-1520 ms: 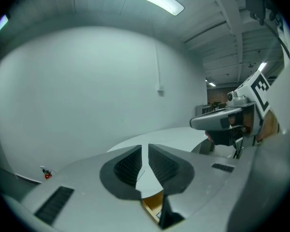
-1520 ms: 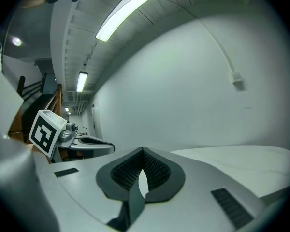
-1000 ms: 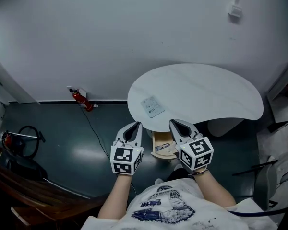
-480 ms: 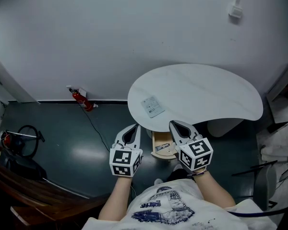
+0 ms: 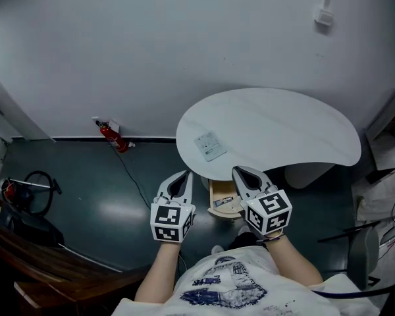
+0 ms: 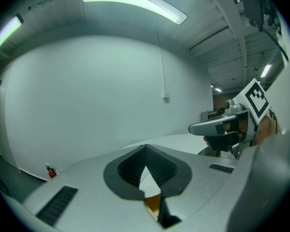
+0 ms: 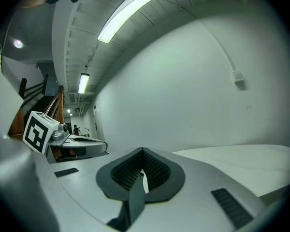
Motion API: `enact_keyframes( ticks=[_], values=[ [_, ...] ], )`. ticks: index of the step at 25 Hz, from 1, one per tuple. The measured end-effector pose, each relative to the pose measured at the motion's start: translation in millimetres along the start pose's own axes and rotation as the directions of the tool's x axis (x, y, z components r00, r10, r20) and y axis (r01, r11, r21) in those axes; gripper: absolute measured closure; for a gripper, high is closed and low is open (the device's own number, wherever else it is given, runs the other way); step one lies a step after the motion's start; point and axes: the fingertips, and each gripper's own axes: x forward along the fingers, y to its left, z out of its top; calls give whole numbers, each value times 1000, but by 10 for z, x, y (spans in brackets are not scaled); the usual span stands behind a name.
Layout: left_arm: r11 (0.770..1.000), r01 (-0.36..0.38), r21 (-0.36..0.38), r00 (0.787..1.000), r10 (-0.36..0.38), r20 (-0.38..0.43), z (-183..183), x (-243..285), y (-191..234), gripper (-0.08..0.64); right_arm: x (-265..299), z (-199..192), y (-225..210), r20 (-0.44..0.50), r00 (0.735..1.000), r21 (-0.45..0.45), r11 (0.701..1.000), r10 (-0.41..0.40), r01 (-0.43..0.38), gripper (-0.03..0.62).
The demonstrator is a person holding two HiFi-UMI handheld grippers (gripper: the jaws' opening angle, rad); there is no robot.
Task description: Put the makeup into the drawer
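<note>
A flat, pale rectangular packet (image 5: 209, 145), seemingly the makeup, is lying on the smooth white kidney-shaped surface (image 5: 283, 124), near its left front edge. Just below that edge a small light-wood drawer (image 5: 217, 189) is standing open, with 1 small pale item with a bluish mark (image 5: 222, 203) lying inside; what that item is cannot be told.

The left tool (image 5: 184, 173) is hovering just left of the drawer and the right tool (image 5: 239, 170) just over its right side. Both are pointing toward the surface, apart from the packet. Each tool's 2 ribbed dark pads are meeting at the tips with nothing between them, so both are closed and empty. Their black-and-white marker cubes (image 5: 169, 221) are facing up.

Around them a glossy dark teal floor (image 5: 85, 189) is showing, with a red fire extinguisher (image 5: 112, 137) standing by the plain white wall (image 5: 151, 45).
</note>
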Motion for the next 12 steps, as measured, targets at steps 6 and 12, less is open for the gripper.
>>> enact_keyframes(
  ticks=[6,12],
  values=[
    [1000,4,-5,1000,-4,4,-6,-10,-15,514,-19,-10,4,-2,1000,1,1000,-1,1,572],
    [1000,8,-18,1000,-7,13,5,-28,-23,514,-45,-20,0,-3,1000,2,1000,-4,4,572]
  ],
)
